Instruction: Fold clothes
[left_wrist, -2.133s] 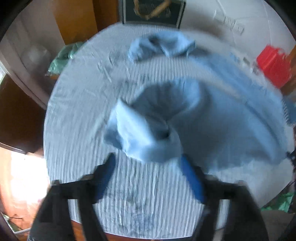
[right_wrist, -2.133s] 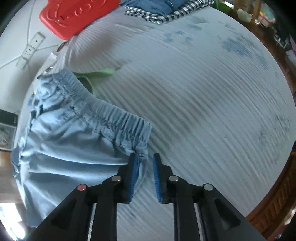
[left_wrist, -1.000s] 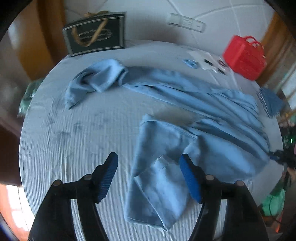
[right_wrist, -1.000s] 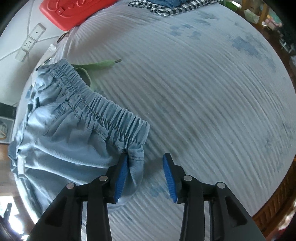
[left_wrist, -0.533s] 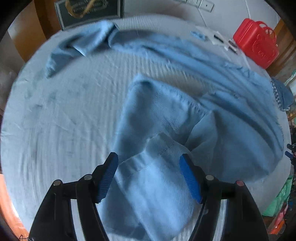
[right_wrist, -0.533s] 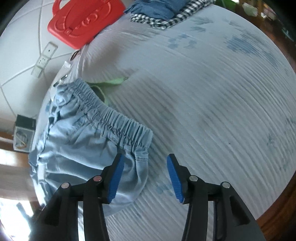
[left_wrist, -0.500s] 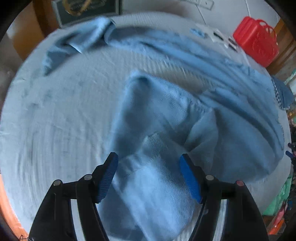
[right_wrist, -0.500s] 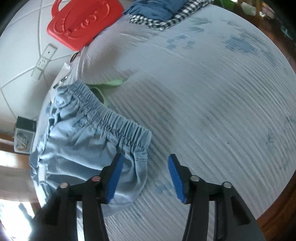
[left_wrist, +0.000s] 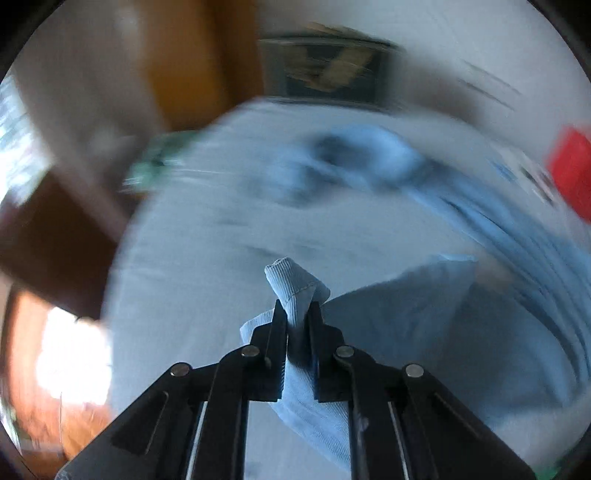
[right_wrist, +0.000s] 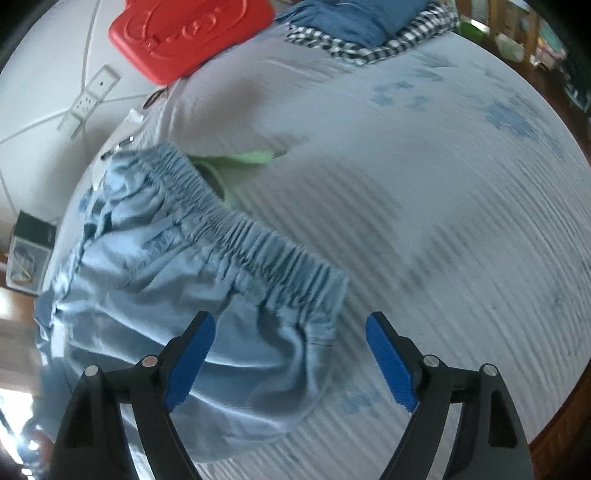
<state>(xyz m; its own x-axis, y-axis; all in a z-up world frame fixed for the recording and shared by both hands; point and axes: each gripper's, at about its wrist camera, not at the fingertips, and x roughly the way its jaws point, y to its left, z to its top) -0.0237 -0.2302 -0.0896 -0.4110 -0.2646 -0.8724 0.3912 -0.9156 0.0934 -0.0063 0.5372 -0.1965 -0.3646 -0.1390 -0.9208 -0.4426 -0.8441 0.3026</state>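
**Hem pinched, waistband free: the fold is at its lifting step**

One pair of light-blue trousers (right_wrist: 155, 288) is spread across a round table (right_wrist: 443, 206) covered in a pale ribbed cloth. The elastic waistband (right_wrist: 258, 240) lies toward the near edge in the right wrist view, and the legs run off toward the far edge beside the wall, as the blurred left wrist view suggests.

The left gripper (left_wrist: 295, 314) is clamped on a hem (left_wrist: 293, 286) of one leg; a tuft of cloth stands up between the jaws and the fabric below it is raised off the table. The right gripper (right_wrist: 291, 354) is spread wide with nothing between its blue pads (right_wrist: 388, 358), poised over the near corner of the waistband, which is not touched as far as can be told.

The step in hand is judged to be the carrying of the leg end toward the waistband. The next move calls for the hem to be brought over and laid square on the waist, with the waistband corner pinned or gripped so the garment is not dragged.

Counted: two grippers; one pair of trousers; one red basket (right_wrist: 192, 33) at the far edge; one folded stack, blue on checked (right_wrist: 369, 33), beside it; one green cord (right_wrist: 243, 158) next to the waistband; one framed picture (left_wrist: 328, 74) against the wall.
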